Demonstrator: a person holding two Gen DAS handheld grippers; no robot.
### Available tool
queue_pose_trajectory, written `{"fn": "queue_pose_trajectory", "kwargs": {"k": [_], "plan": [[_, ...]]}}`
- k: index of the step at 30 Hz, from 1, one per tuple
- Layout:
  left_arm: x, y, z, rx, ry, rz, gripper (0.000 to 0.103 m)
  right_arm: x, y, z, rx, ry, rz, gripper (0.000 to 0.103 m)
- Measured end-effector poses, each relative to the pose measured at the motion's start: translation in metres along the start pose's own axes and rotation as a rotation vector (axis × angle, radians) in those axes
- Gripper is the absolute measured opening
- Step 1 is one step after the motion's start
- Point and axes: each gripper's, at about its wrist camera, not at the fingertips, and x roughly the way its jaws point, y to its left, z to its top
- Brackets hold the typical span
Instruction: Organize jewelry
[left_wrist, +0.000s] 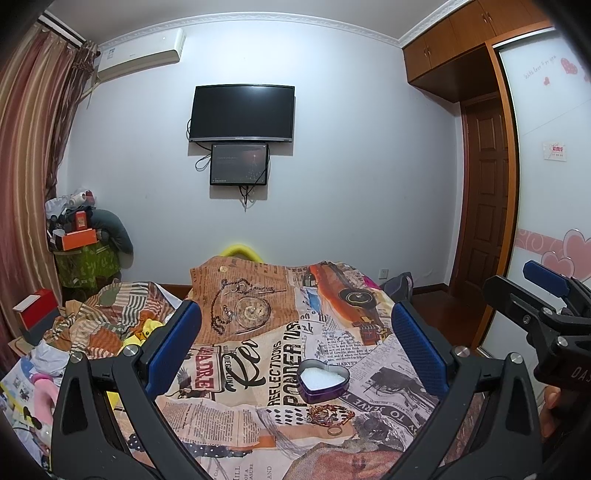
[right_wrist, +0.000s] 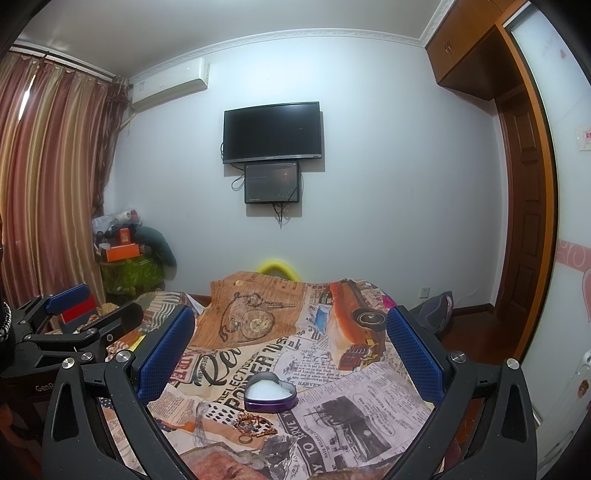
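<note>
A purple heart-shaped tin (left_wrist: 324, 381) (right_wrist: 270, 392) with a white lining sits open on a newspaper-print cloth (left_wrist: 258, 369) (right_wrist: 351, 398). In front of it lies a small heap of jewelry (left_wrist: 330, 413) (right_wrist: 254, 424), a reddish-gold bracelet or chain, with a gold ring (left_wrist: 335, 430) (right_wrist: 244, 439) beside it. My left gripper (left_wrist: 295, 345) hovers open above the cloth, blue pads wide apart with nothing between them. My right gripper (right_wrist: 291, 347) is likewise open and empty. Each gripper shows at the edge of the other's view: the right gripper (left_wrist: 546, 295) and the left gripper (right_wrist: 74, 306).
The cloth covers a raised surface in a bedroom. Striped bedding (left_wrist: 107, 321) and clutter lie left. A red box (left_wrist: 35, 308) stands at far left. A TV (left_wrist: 242, 112) hangs on the far wall; a wooden door (left_wrist: 487, 221) and wardrobe stand right.
</note>
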Motion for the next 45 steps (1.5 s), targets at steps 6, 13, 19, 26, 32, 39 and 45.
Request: {"fn": "queue_pose_trajectory", "kwargs": {"k": [6, 13, 19, 26, 32, 39, 45], "plan": [[0.001, -0.001, 0.000, 0.001, 0.000, 0.001, 0.103, -0.001, -0.001, 0.001, 0.003, 0.001, 0.000, 0.103], [0.001, 0.000, 0.000, 0.000, 0.001, 0.001, 0.103, -0.001, -0.001, 0.002, 0.004, 0.002, 0.000, 0.103], [0.002, 0.000, -0.001, 0.001, 0.002, 0.000, 0.103, -0.002, 0.000, 0.002, 0.004, 0.003, 0.000, 0.103], [0.002, 0.000, -0.003, 0.001, 0.004, 0.000, 0.103, -0.001, -0.001, 0.003, 0.006, 0.004, 0.001, 0.103], [0.003, -0.001, -0.004, -0.001, 0.007, 0.000, 0.103, -0.002, 0.000, 0.000, 0.006, 0.005, 0.001, 0.103], [0.010, -0.001, -0.008, -0.003, 0.025, 0.004, 0.103, 0.007, 0.002, -0.009, 0.008, 0.021, 0.001, 0.103], [0.027, 0.002, -0.012, -0.004, 0.063, 0.017, 0.103, 0.018, -0.003, -0.011, 0.012, 0.067, -0.002, 0.103]]}}
